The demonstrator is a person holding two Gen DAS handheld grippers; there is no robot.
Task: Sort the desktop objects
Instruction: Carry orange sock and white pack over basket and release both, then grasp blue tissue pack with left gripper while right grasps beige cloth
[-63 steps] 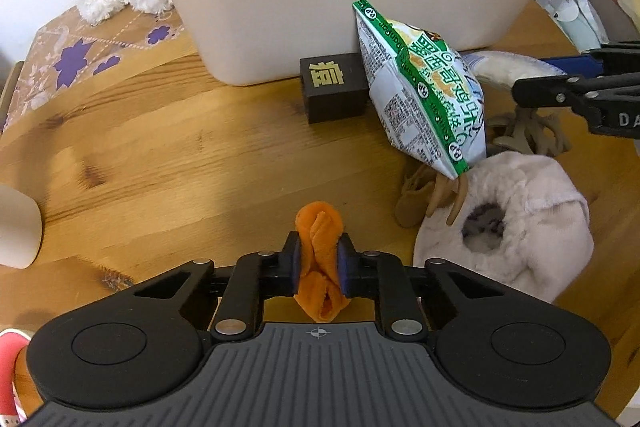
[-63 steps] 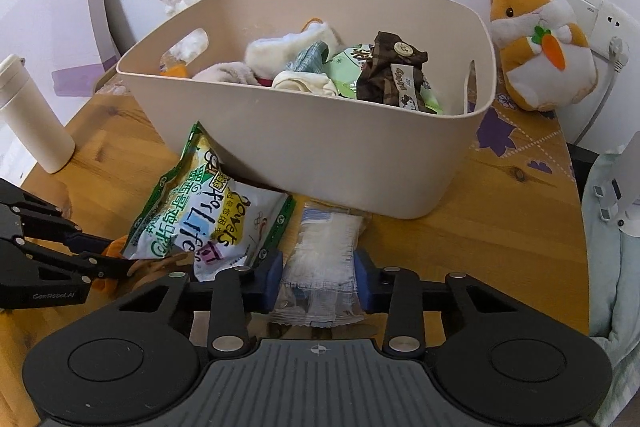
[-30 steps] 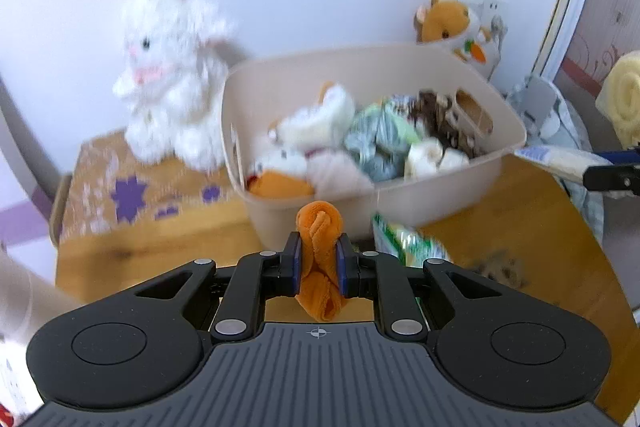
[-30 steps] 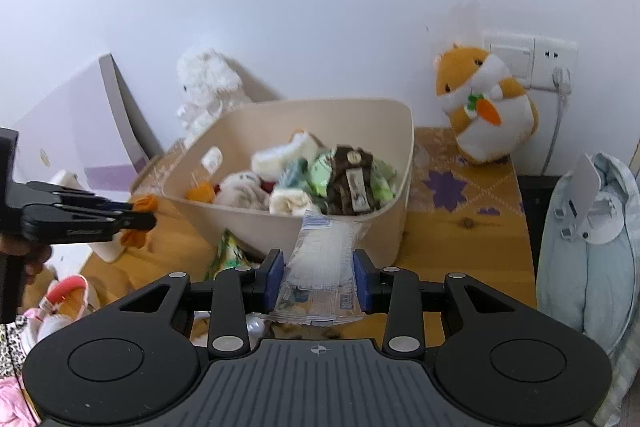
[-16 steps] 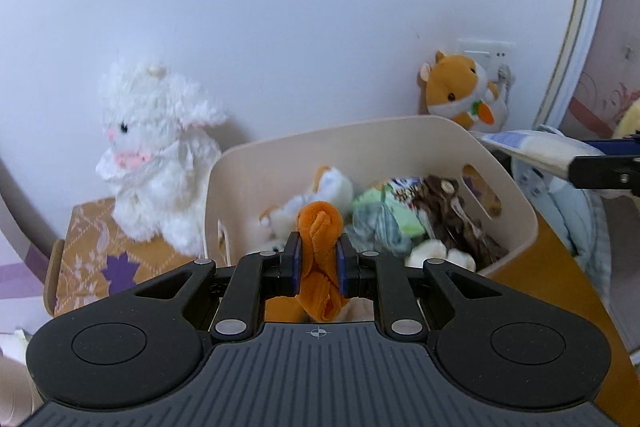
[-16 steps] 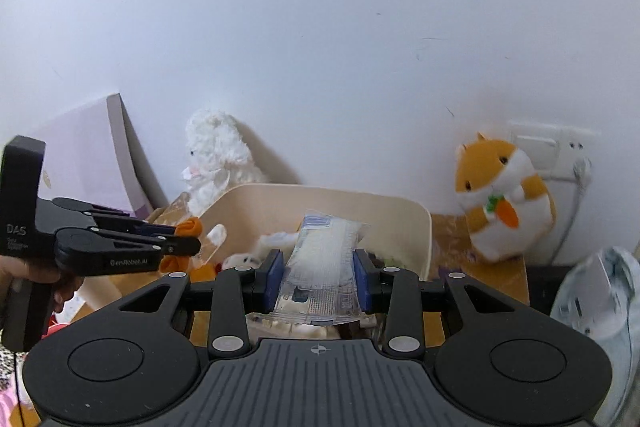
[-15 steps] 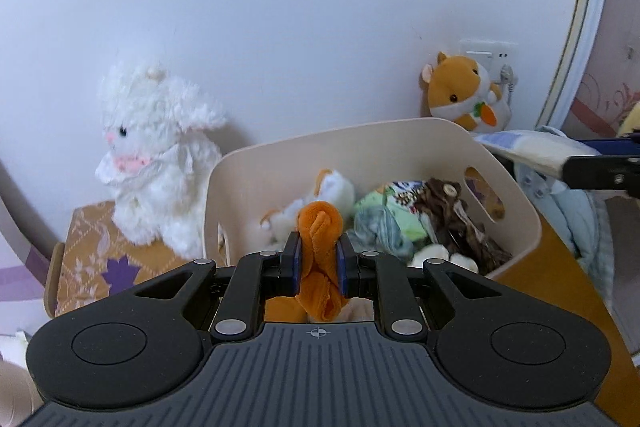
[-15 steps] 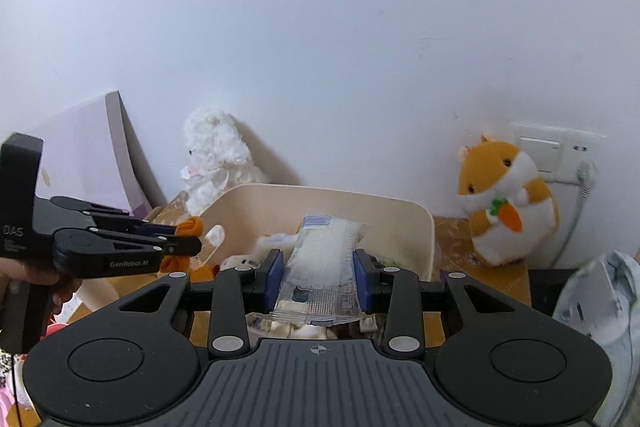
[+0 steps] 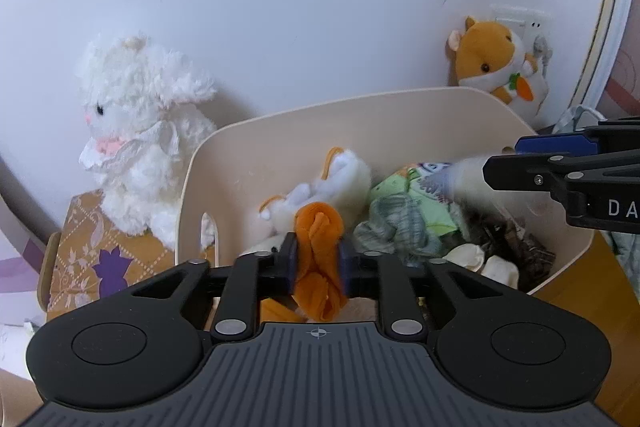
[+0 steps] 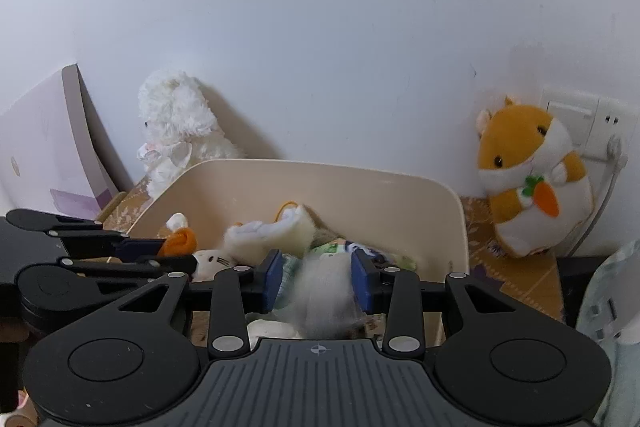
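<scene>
both grippers are over the beige bin (image 9: 256, 163). left gripper (image 9: 318, 263) is pinching an orange knotted cloth (image 9: 320, 247), held above the bin's left end. right gripper (image 10: 318, 281) has its jaws spread wider than the white packet (image 10: 324, 291) between them; the packet is motion-blurred, so it looks released and dropping into the bin, but i can't confirm contact. the bin already holds socks, a green snack bag (image 9: 424, 203) and brown pieces. judgement: late stage; the orange cloth is left to drop. desk leftovers aren't visible.
</scene>
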